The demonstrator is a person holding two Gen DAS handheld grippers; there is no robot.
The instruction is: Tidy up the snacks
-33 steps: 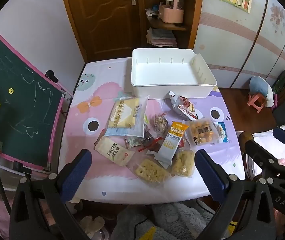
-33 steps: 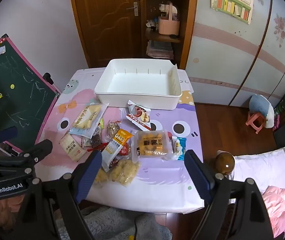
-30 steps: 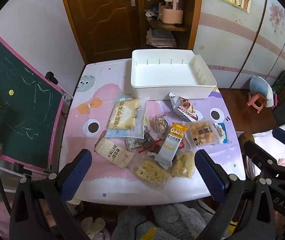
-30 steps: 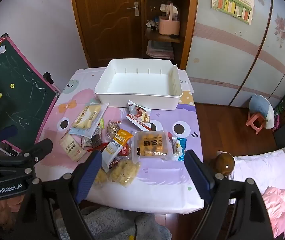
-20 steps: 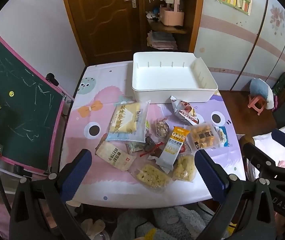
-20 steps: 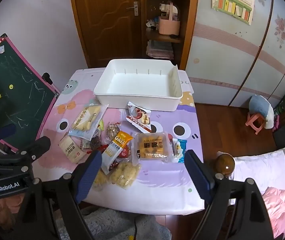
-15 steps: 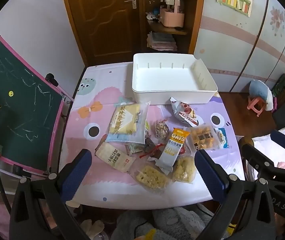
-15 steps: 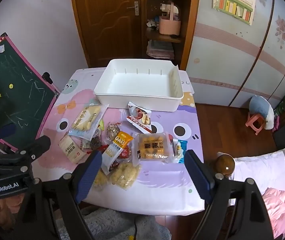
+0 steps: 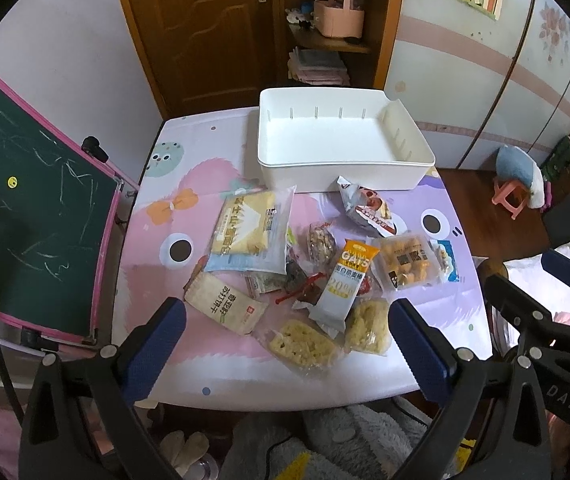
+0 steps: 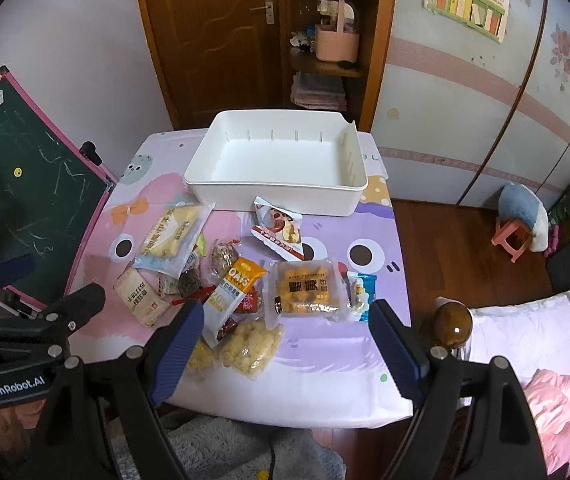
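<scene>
An empty white bin (image 9: 341, 142) (image 10: 281, 166) stands at the far side of the cartoon-print table (image 9: 157, 208). Several snack packets lie in front of it: a large bread bag (image 9: 251, 234), an orange oats bar (image 9: 347, 280) (image 10: 235, 290), a clear pack of golden bites (image 9: 407, 264) (image 10: 305, 290), a red-white pouch (image 10: 279, 230), a beige wafer pack (image 9: 225, 306) and puffed-rice packs (image 9: 303, 344). My left gripper (image 9: 285, 344) hovers open above the near table edge, holding nothing. My right gripper (image 10: 285, 340) is open too, over the near edge, empty.
A green chalkboard with a pink frame (image 9: 25, 208) leans at the table's left side. A wooden door and shelf (image 9: 317, 28) stand behind. A bed with white and pink bedding (image 10: 541, 344) lies to the right, beside a small pink stool (image 10: 513, 240) on the wooden floor.
Both views have shifted only slightly; the table and snacks sit a little lower in frame. Nothing was picked up or moved, and both grippers stay open.
</scene>
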